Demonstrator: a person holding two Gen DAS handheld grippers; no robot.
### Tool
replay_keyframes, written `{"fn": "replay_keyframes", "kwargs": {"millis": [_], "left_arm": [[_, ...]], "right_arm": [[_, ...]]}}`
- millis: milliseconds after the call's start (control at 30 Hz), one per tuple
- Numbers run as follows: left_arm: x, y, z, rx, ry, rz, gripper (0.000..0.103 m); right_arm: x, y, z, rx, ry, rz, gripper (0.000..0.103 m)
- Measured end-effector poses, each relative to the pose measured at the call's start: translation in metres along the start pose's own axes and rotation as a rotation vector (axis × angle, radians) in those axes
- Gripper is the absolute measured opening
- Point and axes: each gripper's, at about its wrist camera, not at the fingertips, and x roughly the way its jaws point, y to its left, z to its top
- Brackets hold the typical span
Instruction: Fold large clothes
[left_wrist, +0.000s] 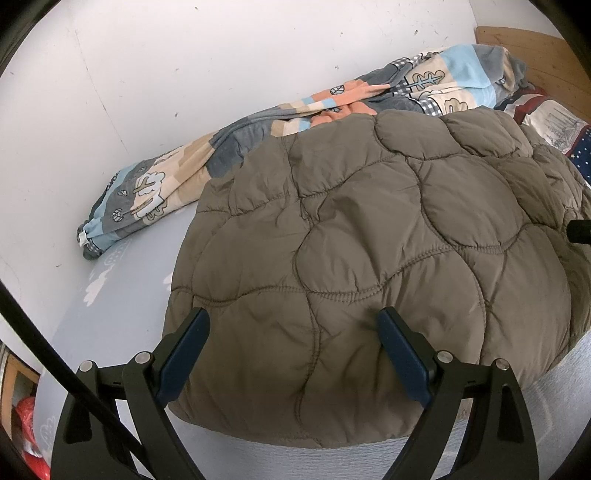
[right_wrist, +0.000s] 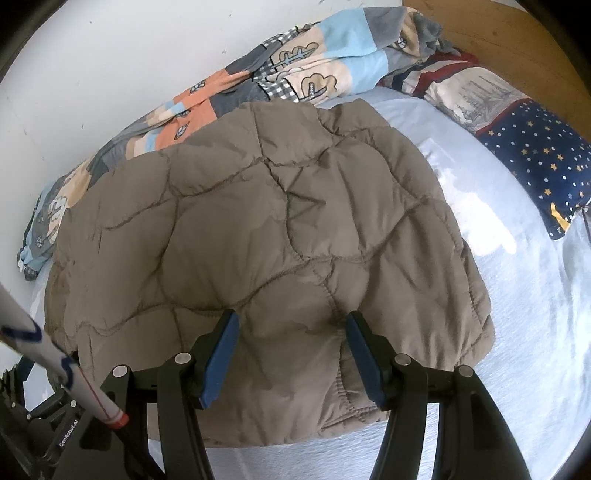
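On the pale blue bed (right_wrist: 517, 314) by a white wall (left_wrist: 147, 92), both claws (left_wrist: 293, 325) (right_wrist: 291, 325) gape empty over the folded jacket (left_wrist: 369, 240).

- We see a taupe-brown quilted jacket (left_wrist: 369, 240) stitched in curved, scale-like seams, under both grippers.
- Beyond it, a blanket (left_wrist: 155, 188) in patchwork blocks of sky blue, grey, beige and coral, with outlined trees and leaves and small gingham checks.
- Right of the right gripper (right_wrist: 291, 328), a pillow (right_wrist: 532, 155) in navy with white dots and gold stars, a red and white stripe, and a grey sketch panel.
- The bed sheet (right_wrist: 517, 302) is pale blue.
- Gripper pads (left_wrist: 188, 354) are dark blue on black arms.
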Motion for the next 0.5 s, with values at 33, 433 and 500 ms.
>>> {"fn": "replay_keyframes", "kwargs": {"millis": [33, 433, 500], "left_arm": [[0.000, 0.000, 0.000, 0.000, 0.000, 0.000, 0.092], [0.006, 0.018, -0.002, -0.094, 0.065, -0.070, 0.092], [0.007, 0.029, -0.003, -0.149, 0.091, -0.087, 0.092]], "right_arm": [[-0.001, 0.000, 0.000, 0.002, 0.000, 0.000, 0.065], [0.002, -0.011, 0.002, 0.029, 0.016, -0.002, 0.065], [0.006, -0.015, 0.000, 0.049, 0.042, 0.019, 0.067]]}}
